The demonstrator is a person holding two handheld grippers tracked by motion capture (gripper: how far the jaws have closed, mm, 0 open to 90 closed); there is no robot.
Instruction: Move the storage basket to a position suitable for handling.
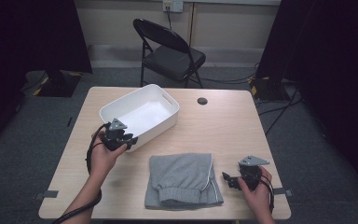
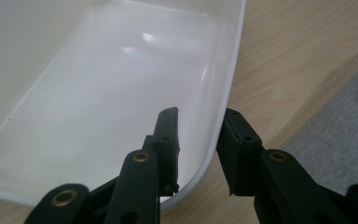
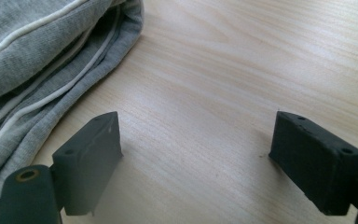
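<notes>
My right tongs [image 1: 230,179] sit nearest me, low over the worktop [image 1: 223,126], jaws spread wide with only bare wood between them. Just beside them to the left lies the folded grey garment [image 1: 184,179], flat at the near edge, its white-piped hem close to 1 jaw. Farther off, my left tongs [image 1: 129,140] straddle the near corner wall of the white bin [image 1: 142,112], 1 jaw inside, 1 outside, a visible gap on each side, not pinching. A black folding chair [image 1: 170,51] stands beyond.
</notes>
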